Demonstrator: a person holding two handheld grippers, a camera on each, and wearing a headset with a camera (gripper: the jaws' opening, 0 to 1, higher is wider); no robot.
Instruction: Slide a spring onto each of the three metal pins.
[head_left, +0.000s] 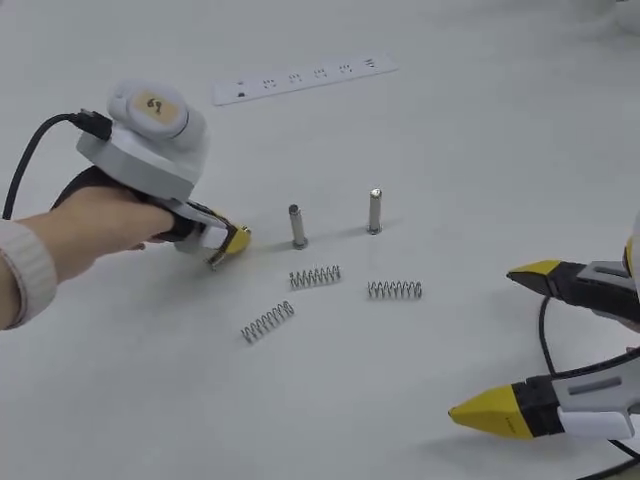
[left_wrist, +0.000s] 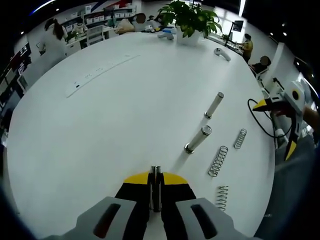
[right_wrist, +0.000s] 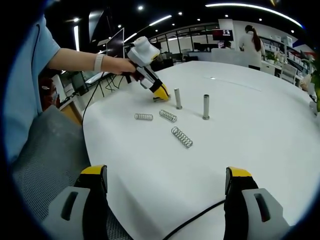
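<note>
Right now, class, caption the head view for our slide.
Left claw grips one silver metal pin beside two upright pins and three coiled wire springs.

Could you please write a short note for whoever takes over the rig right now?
Left tongs: shut on what looks like the third pin.
Right tongs: open, empty.
Two pins stand upright on the table; three springs lie loose near them.
Done: no spring on any pin.
Left: stand the third pin, slide a spring onto each.
</note>
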